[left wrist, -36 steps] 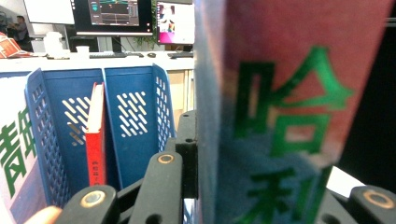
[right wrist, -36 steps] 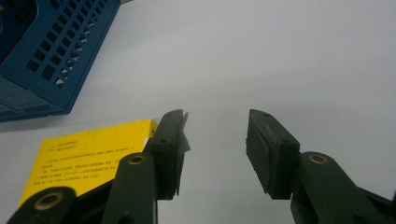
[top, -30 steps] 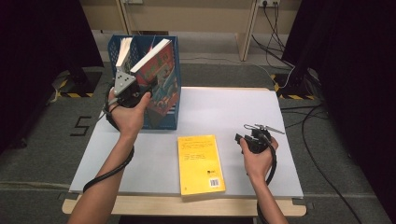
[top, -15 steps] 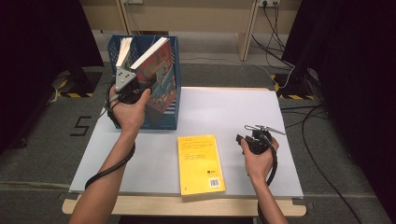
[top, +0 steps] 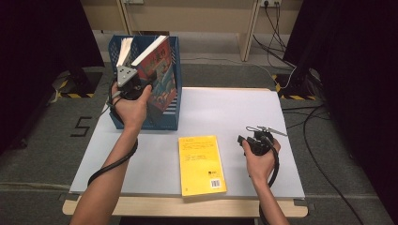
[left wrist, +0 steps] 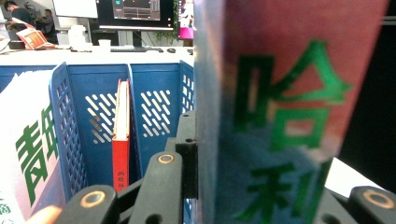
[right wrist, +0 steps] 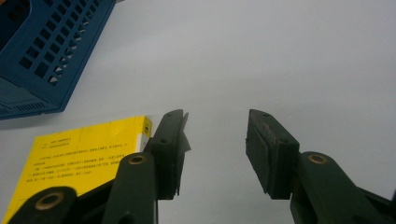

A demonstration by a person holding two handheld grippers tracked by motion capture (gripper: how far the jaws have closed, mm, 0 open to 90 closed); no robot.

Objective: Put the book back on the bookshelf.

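A book with a red and blue cover hangs tilted over the blue file rack, and my left gripper is shut on it. In the left gripper view the book's spine sits between the jaws of that gripper. A yellow book lies flat near the table's front edge. My right gripper hovers to the right of it, open with nothing between its jaws. The yellow book lies left of those jaws.
The rack has several slots. A thin red book stands in one, and a white book with green characters stands at the left. The white table ends close to the floor cables at the right.
My left gripper has edged slightly up and away with the red and blue book in it. The right gripper has not moved.
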